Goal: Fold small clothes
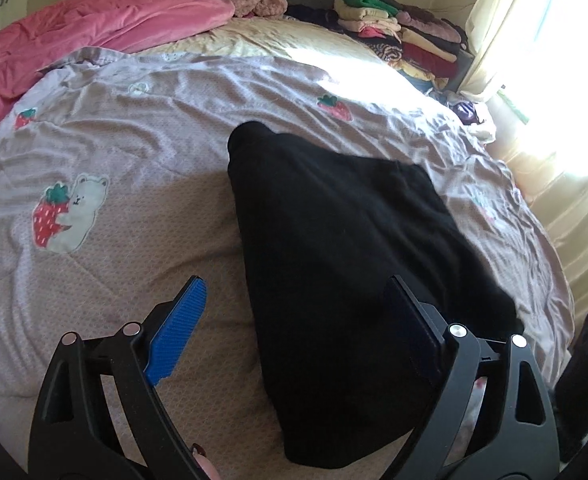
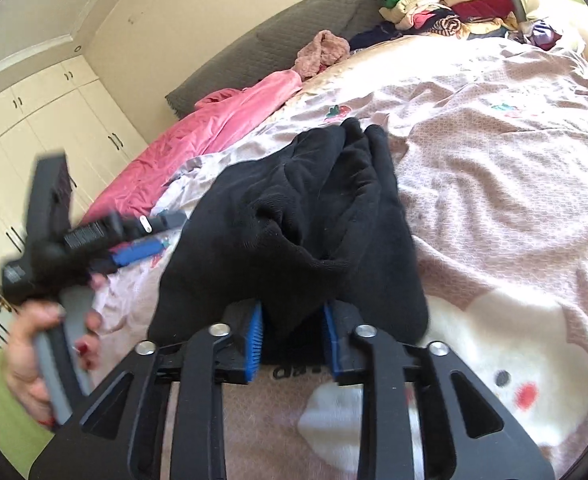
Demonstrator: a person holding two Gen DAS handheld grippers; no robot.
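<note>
A black garment (image 1: 334, 260) lies on the bed's pink strawberry-print cover (image 1: 133, 152). In the left wrist view my left gripper (image 1: 298, 316) is open, its blue fingers (image 1: 177, 332) spread wide over the garment's near left edge, holding nothing. In the right wrist view my right gripper (image 2: 294, 336) is shut on a bunched fold of the black garment (image 2: 294, 208) and lifts it off the cover. The left gripper (image 2: 93, 240) also shows at the left of that view, held in a hand beside the garment.
A pink blanket (image 1: 73, 40) lies crumpled at the bed's far left. A stack of folded clothes (image 1: 406, 28) sits at the far right corner near a bright curtained window (image 1: 554, 80). A grey headboard cushion (image 2: 273, 48) and white wardrobes (image 2: 53, 128) stand behind.
</note>
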